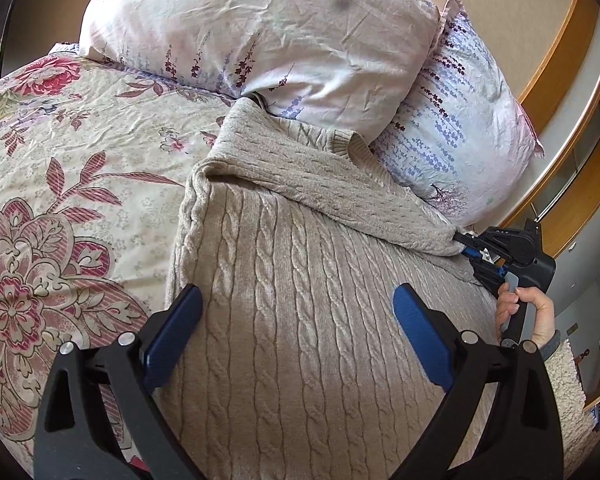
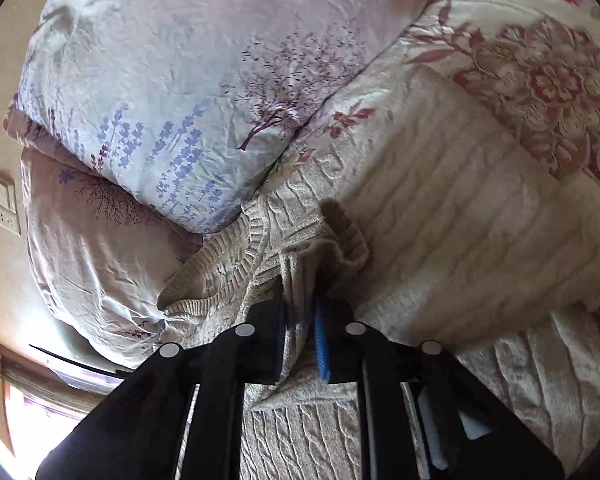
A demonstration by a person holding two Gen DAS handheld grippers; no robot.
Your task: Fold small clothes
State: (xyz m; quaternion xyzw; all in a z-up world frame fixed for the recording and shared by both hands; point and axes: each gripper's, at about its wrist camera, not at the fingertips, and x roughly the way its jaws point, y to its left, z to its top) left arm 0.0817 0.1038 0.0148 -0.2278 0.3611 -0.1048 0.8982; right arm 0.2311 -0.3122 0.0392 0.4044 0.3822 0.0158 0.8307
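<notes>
A beige cable-knit sweater lies on the bed, its body spread flat and one sleeve folded across the top. My left gripper is open, its blue pads spread just above the sweater's body. My right gripper is at the right side, shut on the sleeve's cuff end. In the right wrist view the right gripper pinches the sleeve cuff between its blue pads, over the sweater.
Two floral pillows lie at the head of the bed against the sweater's collar. A floral bedspread stretches to the left. A wooden headboard and wall are at the right. A person's hand holds the right gripper.
</notes>
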